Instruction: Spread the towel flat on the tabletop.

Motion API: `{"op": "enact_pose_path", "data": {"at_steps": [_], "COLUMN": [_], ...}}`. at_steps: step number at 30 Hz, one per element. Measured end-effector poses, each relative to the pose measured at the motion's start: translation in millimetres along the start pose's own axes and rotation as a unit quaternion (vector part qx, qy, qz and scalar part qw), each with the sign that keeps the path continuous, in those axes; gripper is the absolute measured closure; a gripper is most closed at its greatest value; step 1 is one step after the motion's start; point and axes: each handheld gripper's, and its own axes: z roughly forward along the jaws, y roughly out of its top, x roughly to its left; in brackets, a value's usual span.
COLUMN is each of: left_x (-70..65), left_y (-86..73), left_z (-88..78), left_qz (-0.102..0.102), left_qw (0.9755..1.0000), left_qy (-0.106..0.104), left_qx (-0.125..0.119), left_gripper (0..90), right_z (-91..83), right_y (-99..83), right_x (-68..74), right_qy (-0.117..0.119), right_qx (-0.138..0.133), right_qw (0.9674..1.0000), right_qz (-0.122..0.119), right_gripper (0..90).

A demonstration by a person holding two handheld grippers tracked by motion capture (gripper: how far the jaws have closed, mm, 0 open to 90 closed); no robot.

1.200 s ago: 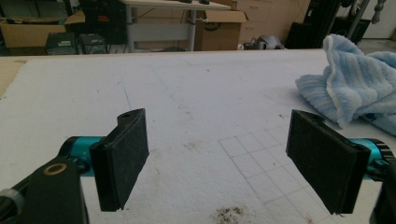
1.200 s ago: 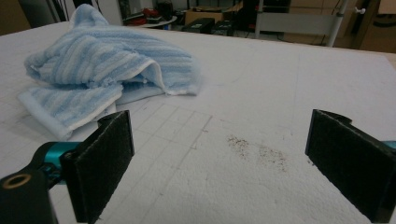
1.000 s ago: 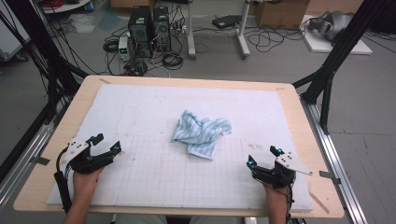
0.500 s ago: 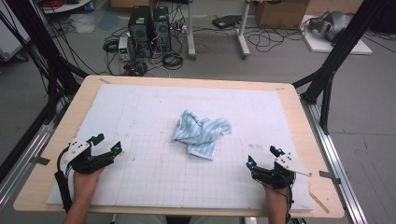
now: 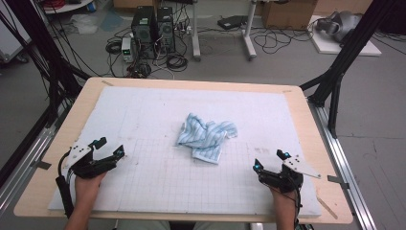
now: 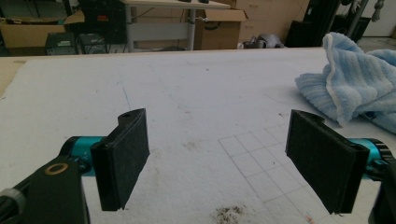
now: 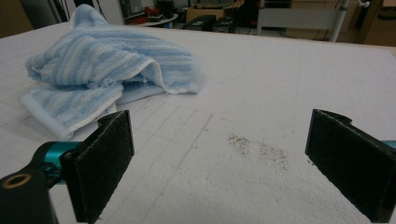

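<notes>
Towel: a crumpled blue-and-white striped towel [image 5: 207, 138] lies in a heap on the white gridded surface [image 5: 158, 191], ahead of both grippers and between them.
Lie of the heap: bunched rather than flat, its longer run going roughly from the far right corner down toward the near edge; a white-hemmed fold sticks out on the near side.
Right gripper [image 5: 270, 160]: released, jaws spread wide with nothing between them; from it the towel [image 7: 107, 70] sits ahead and to its left, near but apart.
Left gripper [image 5: 109, 146]: also released, jaws wide and empty; the towel [image 6: 357, 84] lies ahead and off to its right, well apart.
Nearer hand: the right one, I'd say, by a fair margin.
Coming move: probably a reach inward and forward, the right gripper toward the hemmed near fold.
Around: wooden border of the surface, dark frame legs, computers and cables on the floor beyond.
</notes>
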Motion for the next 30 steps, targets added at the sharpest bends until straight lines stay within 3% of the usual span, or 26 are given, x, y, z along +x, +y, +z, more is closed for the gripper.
{"op": "enact_pose_path", "data": {"at_steps": [5, 9, 12, 15, 16, 17, 19, 24, 28, 30], "left_x": [0.4, 0.7, 0.7, 0.3, 0.3, 0.3, 0.3, 0.3, 0.3, 0.1], "left_y": [0.0, 0.0, 0.0, 0.0, 0.0, 0.0, 0.0, -0.1, 0.0, -0.1], "left_z": [0.1, 0.2, 0.2, 0.0, 0.1, 0.1, 0.1, 0.0, 0.0, 0.1], "left_qz": [-0.003, -0.003, -0.003, -0.001, -0.002, -0.002, -0.002, -0.001, -0.001, -0.001], "left_qw": [1.0000, 1.0000, 1.0000, 1.0000, 1.0000, 1.0000, 1.0000, 1.0000, 1.0000, 1.0000], "left_qy": [0.000, -0.001, -0.002, -0.003, -0.003, -0.003, -0.003, -0.003, -0.003, -0.004], "left_qx": [0.000, 0.000, -0.001, 0.000, 0.000, 0.000, 0.000, 0.000, 0.000, -0.001], "left_gripper": [21.6, 21.6, 21.6, 21.8, 21.8, 21.7, 21.8, 21.9, 21.9, 22.2], "right_z": [6.1, 20.6, 30.9, 52.1, 56.7, 60.9, 68.7, 93.2, 108.2, 114.9], "right_y": [5.5, 32.4, 43.6, 59.9, 62.6, 64.8, 66.6, 59.9, 53.8, 51.1], "right_x": [1.9, 22.7, 30.7, 47.5, 51.1, 54.5, 61.5, 83.3, 99.7, 103.6], "right_qy": [0.019, 0.044, 0.060, 0.076, 0.080, 0.085, 0.106, 0.122, 0.118, 0.116], "right_qx": [0.022, 0.020, 0.022, 0.035, 0.037, 0.041, 0.047, 0.098, 0.126, 0.142], "right_qw": [0.9996, 0.9986, 0.9977, 0.9954, 0.9949, 0.9942, 0.9915, 0.9847, 0.9788, 0.9768], "right_qz": [0.004, -0.024, -0.022, -0.047, -0.049, -0.051, -0.058, -0.077, -0.110, -0.110], "right_gripper": [6.9, 6.9, 7.0, 7.2, 8.3, 15.0, 21.0, 27.1, 31.3, 31.5]}}
